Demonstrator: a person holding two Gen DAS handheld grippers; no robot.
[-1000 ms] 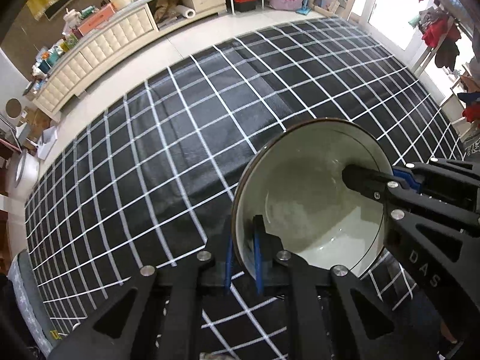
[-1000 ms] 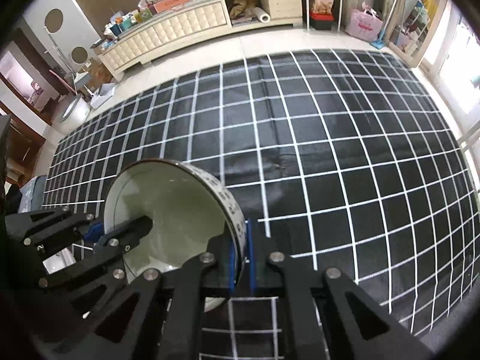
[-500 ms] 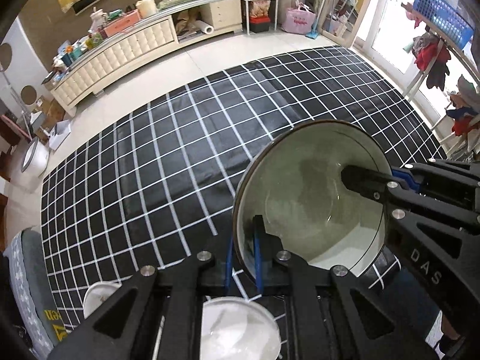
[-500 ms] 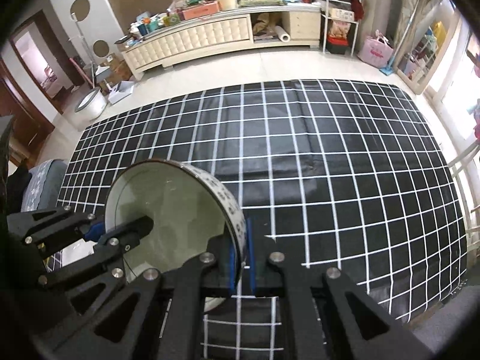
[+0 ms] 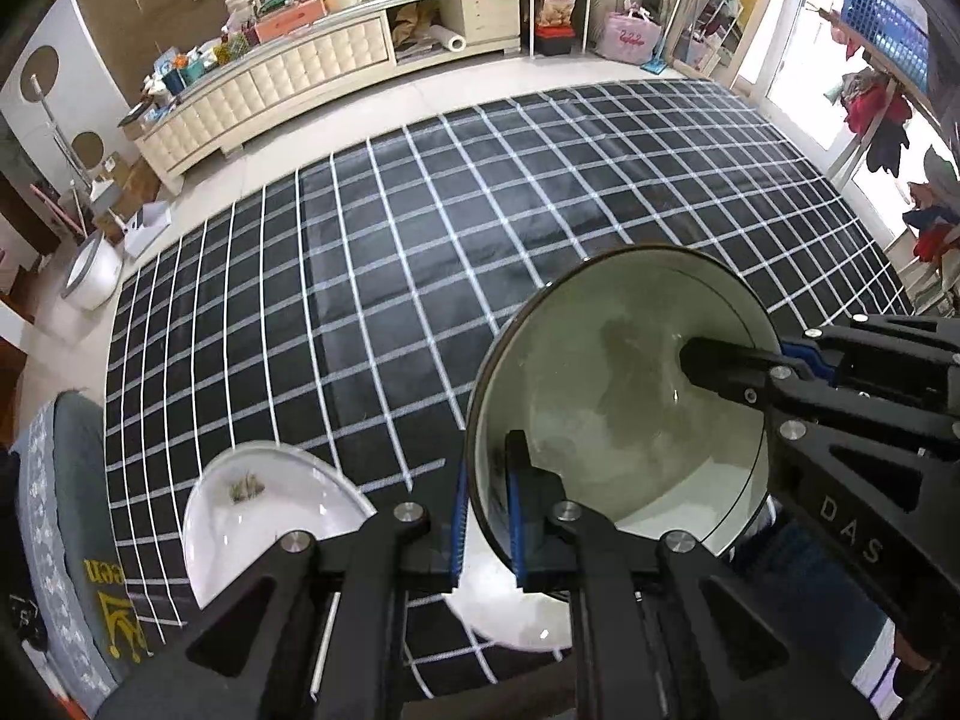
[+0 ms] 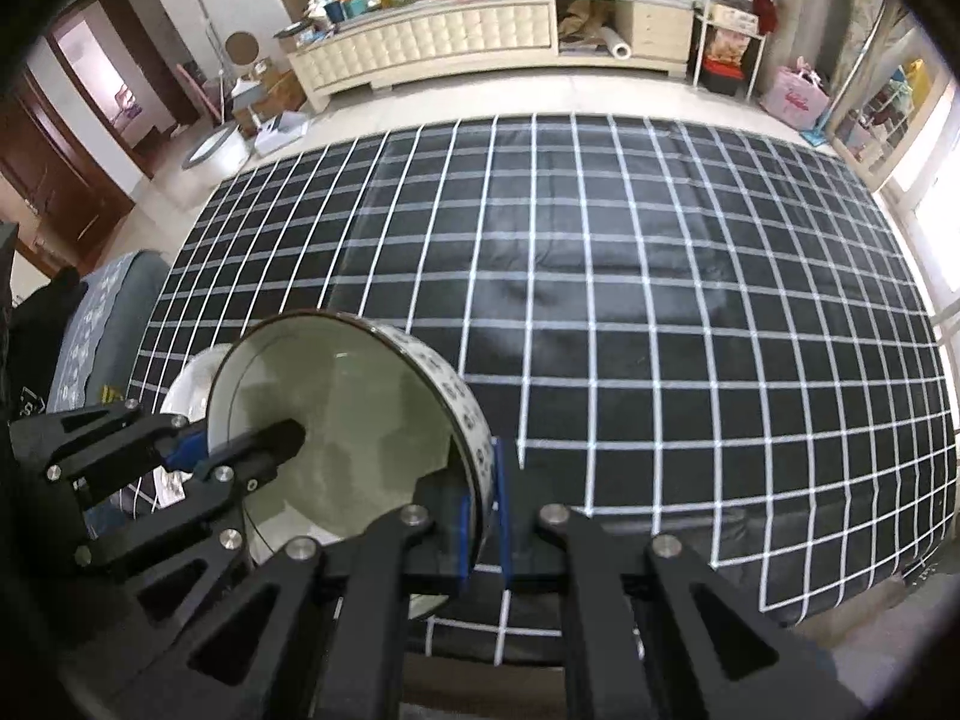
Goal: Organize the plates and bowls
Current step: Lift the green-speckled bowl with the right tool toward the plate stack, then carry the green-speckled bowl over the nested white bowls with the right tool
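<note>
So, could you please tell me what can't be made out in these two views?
- Left wrist view: the white dish under the bowl is mostly hidden by the left gripper.
- Left wrist view: the white plate is partly hidden by the same gripper; its print is too small to read.
- Right wrist view: the right gripper and the bowl cover those dishes.

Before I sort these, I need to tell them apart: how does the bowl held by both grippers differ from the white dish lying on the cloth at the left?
The bowl is held off the checked cloth, gripped at its rim by the left hand-held gripper and the right hand-held gripper; the white dish lies on the cloth. The bowl is deep, its outside patterned; the dish looks shallower, with a small motif inside. Both have pale, empty insides.
</note>
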